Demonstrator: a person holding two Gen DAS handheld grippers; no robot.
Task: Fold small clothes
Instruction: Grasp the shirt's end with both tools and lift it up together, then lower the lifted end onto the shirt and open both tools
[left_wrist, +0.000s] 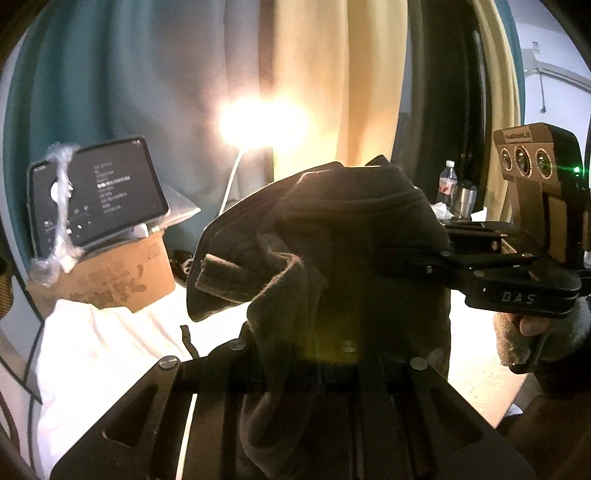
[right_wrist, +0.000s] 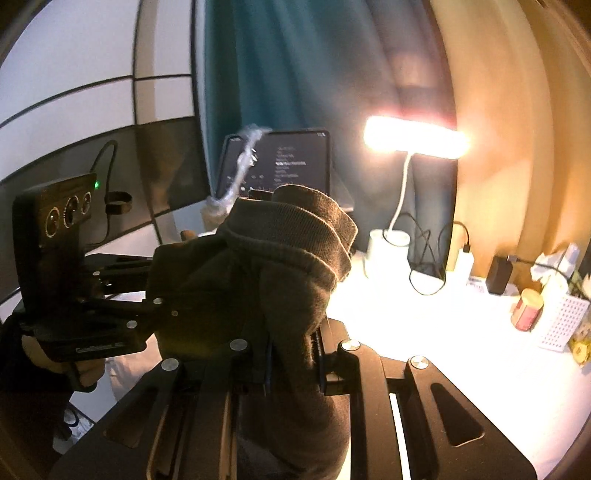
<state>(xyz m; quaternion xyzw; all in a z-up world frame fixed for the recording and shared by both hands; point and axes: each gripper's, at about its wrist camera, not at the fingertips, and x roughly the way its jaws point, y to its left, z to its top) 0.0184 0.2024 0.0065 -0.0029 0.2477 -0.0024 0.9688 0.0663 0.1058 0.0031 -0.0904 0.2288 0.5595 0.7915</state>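
Here, a dark grey-brown knitted garment (left_wrist: 332, 236) with a ribbed hem hangs in the air above the white-covered table (right_wrist: 461, 350), bunched between the two black claws. The left gripper (left_wrist: 295, 354) and right gripper (right_wrist: 291, 354) each look clenched on its cloth, though folds hide the fingertips. A glowing white desk lamp (right_wrist: 413, 138) stands behind.

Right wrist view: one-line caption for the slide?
Both grippers, right gripper and left gripper, pinch a dark garment above the white table, desk lamp glaring behind.
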